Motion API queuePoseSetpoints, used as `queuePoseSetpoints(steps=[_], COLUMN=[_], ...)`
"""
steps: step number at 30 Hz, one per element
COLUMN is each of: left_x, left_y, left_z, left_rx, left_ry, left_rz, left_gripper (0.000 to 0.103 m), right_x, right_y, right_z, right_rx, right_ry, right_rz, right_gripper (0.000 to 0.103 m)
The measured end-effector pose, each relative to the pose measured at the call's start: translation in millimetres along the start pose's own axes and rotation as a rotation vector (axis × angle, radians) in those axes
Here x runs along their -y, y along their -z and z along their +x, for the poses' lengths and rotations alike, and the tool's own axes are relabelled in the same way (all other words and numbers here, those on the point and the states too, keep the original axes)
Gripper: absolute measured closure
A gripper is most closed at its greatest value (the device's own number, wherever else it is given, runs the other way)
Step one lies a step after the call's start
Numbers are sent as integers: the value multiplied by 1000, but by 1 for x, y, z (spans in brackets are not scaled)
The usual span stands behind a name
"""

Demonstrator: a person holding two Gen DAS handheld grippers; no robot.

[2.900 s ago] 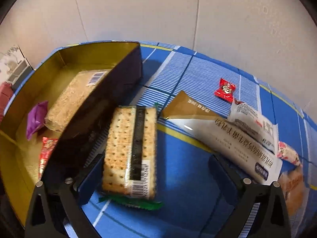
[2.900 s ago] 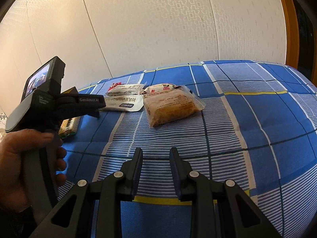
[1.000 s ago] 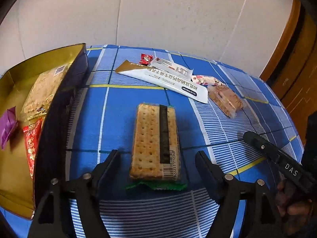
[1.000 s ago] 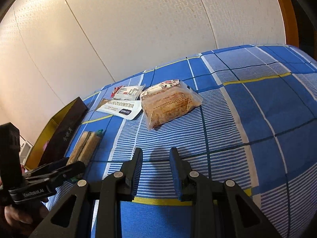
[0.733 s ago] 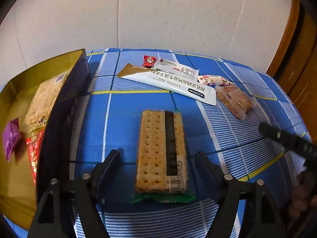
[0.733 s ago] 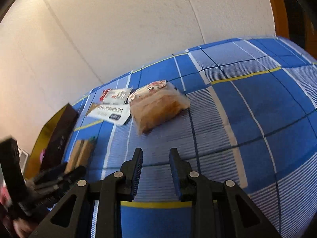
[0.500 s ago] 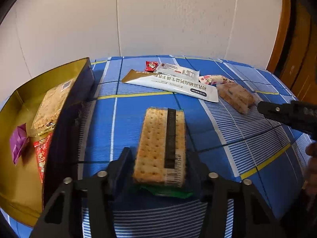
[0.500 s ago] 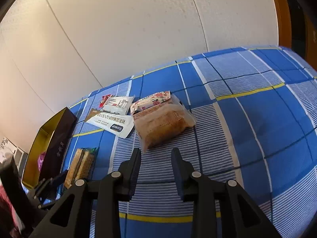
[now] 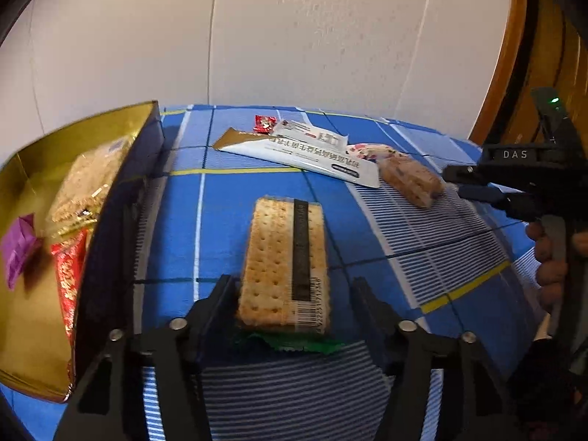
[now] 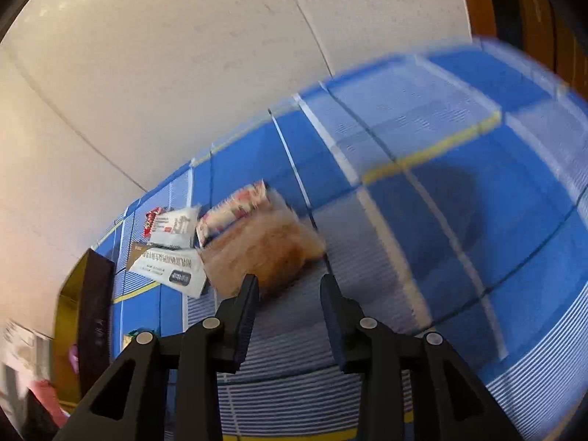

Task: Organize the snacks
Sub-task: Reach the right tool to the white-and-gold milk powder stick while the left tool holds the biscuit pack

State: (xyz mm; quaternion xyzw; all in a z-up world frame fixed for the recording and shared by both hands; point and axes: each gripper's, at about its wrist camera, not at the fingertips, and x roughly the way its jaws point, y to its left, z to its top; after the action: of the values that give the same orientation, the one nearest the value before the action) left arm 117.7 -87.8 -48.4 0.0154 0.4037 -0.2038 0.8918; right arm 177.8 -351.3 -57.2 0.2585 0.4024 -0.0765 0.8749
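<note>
A cracker pack [image 9: 283, 257] with a black stripe lies on the blue checked cloth between the fingers of my left gripper [image 9: 292, 283]. Those jaws are opening: the left finger sits next to the pack's side and the right finger stands apart from it. The gold box [image 9: 121, 198] stands to the left and holds a rice-cake pack [image 9: 84, 180], a red pack [image 9: 70, 275] and a purple sweet [image 9: 18, 250]. My right gripper [image 10: 289, 283] is tilted, its jaws are opening and nothing is between them. A brown cake pack [image 10: 264, 250] lies just beyond its tips.
Behind the crackers lie a long white sachet [image 9: 305, 154], a small white pack [image 9: 312, 136], a red sweet [image 9: 264, 123] and a flowered pack [image 9: 371, 150]. A hand [image 9: 551, 257] holds the right gripper at the right edge. A white wall rises behind and a wooden door frame [image 9: 514, 55] stands at right.
The left jaws closed in on the cracker pack half a second ago and have since spread apart. The right gripper rolled and came nearer the brown cake pack, its jaws a little wider.
</note>
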Motion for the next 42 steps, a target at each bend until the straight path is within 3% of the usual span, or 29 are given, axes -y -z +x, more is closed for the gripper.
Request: queuePoseSetpoints(steps=[6, 9, 10, 15, 20, 29, 34, 42], left_x=[-4, -3, -4, -1, -4, -8, -13, -13], left_y=[-11, -10, -9, -2, -2, 1, -1, 3], left_z=[7, 7, 5, 3, 2, 0, 2, -3], left_rx=[-28, -22, -17, 2, 8, 15, 11, 19], left_ry=[-21, -48, -47, -55, -40, -19, -7, -4], left_rz=[-20, -10, -15, -1, -21, -45, -57, -61], left_gripper=[35, 45, 54, 54, 54, 54, 54, 54], right_x=[-46, -78, -90, -130, -146, -149, -164, -176], right_y=[-12, -16, -17, -10, -5, -10, -7, -8], right_z=[-2, 9, 17, 51, 85, 82, 95, 95], right_rx=[-21, -67, -91, -172, -233, -217, -231, -248], right_ry=[-78, -146, -158, -164, -133, -126, -66, -82], right_rz=[-284, -422, -475, -635, -709, -756, -868, -971], right_gripper=[68, 68, 68, 68, 68, 68, 66, 64])
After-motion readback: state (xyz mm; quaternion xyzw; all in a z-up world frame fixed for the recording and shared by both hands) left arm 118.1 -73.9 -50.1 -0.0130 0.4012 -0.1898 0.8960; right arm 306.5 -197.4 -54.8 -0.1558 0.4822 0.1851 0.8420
